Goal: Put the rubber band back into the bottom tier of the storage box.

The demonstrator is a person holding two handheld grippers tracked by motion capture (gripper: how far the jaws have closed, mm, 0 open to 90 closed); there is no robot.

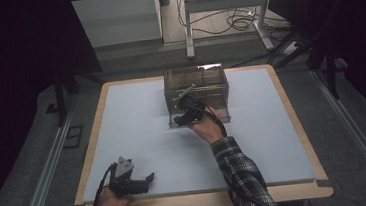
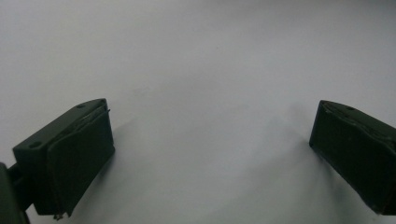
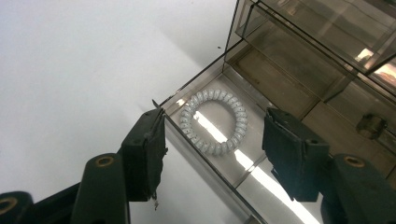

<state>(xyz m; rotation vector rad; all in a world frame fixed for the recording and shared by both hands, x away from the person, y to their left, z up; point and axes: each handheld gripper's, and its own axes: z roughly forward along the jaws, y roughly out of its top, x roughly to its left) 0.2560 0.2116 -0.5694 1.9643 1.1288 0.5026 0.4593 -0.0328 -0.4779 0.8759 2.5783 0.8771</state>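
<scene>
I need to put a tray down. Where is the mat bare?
Bare: the mat left of the clear box, and right of it to the edge. Crowded: in front of the box, where the right gripper hovers, and the near-left corner by the left gripper.

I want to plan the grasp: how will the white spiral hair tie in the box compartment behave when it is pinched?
The spiral hair tie is a thin open coil, so it probably squashes and stretches. It looks light. Lying flat on the glossy floor of the clear box, it may slide rather than roll.
</scene>
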